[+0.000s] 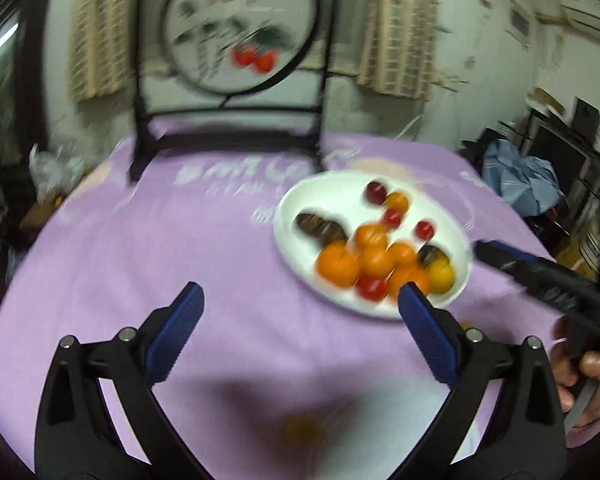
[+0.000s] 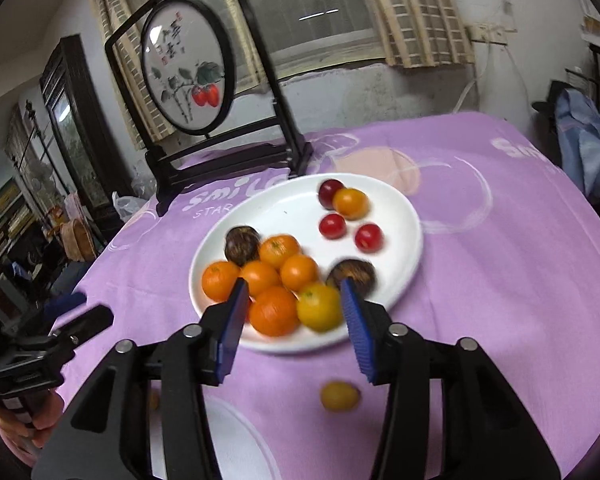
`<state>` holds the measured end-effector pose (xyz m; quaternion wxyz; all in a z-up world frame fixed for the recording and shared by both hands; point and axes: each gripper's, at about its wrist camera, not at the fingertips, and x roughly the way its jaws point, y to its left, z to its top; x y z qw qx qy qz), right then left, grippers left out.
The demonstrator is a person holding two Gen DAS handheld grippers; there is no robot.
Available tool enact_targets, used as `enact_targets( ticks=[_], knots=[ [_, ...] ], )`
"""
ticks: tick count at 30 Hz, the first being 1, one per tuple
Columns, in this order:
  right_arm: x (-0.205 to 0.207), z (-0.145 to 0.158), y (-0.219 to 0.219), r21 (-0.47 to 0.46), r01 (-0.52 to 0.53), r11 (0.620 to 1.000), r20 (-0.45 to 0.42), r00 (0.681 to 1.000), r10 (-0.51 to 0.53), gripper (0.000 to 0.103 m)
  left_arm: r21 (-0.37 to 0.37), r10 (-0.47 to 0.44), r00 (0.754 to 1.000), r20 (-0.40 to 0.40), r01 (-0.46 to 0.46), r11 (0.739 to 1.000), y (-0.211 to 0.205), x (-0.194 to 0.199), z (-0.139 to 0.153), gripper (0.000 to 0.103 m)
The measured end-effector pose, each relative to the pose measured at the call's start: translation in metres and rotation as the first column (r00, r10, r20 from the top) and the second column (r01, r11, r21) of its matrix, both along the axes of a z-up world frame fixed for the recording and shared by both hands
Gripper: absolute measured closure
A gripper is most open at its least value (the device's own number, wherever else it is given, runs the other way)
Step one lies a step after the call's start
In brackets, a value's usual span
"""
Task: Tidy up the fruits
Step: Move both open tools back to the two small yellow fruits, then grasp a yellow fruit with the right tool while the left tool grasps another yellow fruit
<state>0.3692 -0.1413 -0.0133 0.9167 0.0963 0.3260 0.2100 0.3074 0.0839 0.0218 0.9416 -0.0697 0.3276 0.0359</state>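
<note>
Right gripper (image 2: pixel 296 320) spread wide and holding nothing, blue pads angled over the near rim of a white plate (image 2: pixel 404 216), an orange (image 2: pixel 274 311) and a yellow citrus (image 2: pixel 320 307) showing between the fingers. Left gripper (image 1: pixel 300 308) likewise wide apart and bare, hovering over open purple tablecloth (image 1: pixel 160 248) to the left of the same plate (image 1: pixel 292 208), right fingertip overlapping the plate's near edge in view. Piled on the plate's near half: a cluster of oranges (image 2: pixel 278 250), with a dark brown fruit (image 2: pixel 242 243) at the far left of the heap and another (image 2: pixel 352 274) at its right. Farther back on the plate, apart from the pile: two small red fruits (image 2: pixel 333 225), a dark red one (image 2: pixel 329 192) touching a small orange one (image 2: pixel 351 203). Off the plate, on the cloth near the right gripper: one small yellow-orange fruit (image 2: pixel 339 397). Cloth printed with white lettering and pale circles, draped over a round table. At the table's far edge, a black-framed stand (image 2: pixel 228 156) carrying an oval painted panel (image 2: pixel 186 66) with red fruit and green leaves. Behind, a window with checked curtains (image 2: pixel 416 12), a scuffed white wall, a blue garment (image 2: pixel 588 140) at the right, dark shelving at the left.
</note>
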Motion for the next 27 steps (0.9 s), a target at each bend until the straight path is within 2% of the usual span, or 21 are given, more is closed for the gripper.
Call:
enact_targets(
  ticks=[2, 5, 8, 13, 18, 23, 27],
  knots=[
    [-0.006, -0.012, -0.012, -0.012, 0.038, 0.999, -0.030, 0.999, -0.038, 0.046, -0.023, 0.052, 0.997, -0.050, -0.053, 0.998, 0.011, -0.011, -0.019, 0.004],
    [-0.007, -0.022, -0.021, -0.008, 0.040, 0.999, -0.082, 0.996, -0.041, 0.046, 0.000, 0.109, 0.988, -0.112, -0.110, 0.994, 0.023, -0.019, -0.034, 0.004],
    [-0.009, -0.028, -0.013, -0.080, 0.020, 0.997, -0.086, 0.996, -0.026, 0.046, -0.005, 0.157, 0.981, -0.112, -0.158, 0.987, 0.034, -0.025, -0.036, 0.004],
    [-0.012, -0.037, 0.006, -0.167, -0.055, 0.985, -0.104, 0.994, 0.038, 0.046, -0.019, 0.168, 0.972, -0.163, -0.173, 0.985, 0.040, -0.022, -0.046, 0.004],
    [-0.010, -0.045, 0.012, -0.210, -0.077, 0.975, -0.126, 0.991, 0.051, 0.046, -0.040, 0.146, 0.975, -0.169, -0.154, 0.987, 0.037, -0.023, -0.044, 0.004],
    [-0.008, -0.056, 0.023, -0.253, -0.126, 0.959, -0.157, 0.984, 0.087, 0.060, -0.023, 0.138, 0.976, -0.171, -0.144, 0.989, 0.033, -0.023, -0.044, 0.004],
    [-0.009, -0.059, 0.027, -0.274, -0.137, 0.952, -0.156, 0.983, 0.096, 0.065, -0.019, 0.134, 0.976, -0.173, -0.139, 0.990, 0.032, -0.023, -0.044, 0.004]
  ],
)
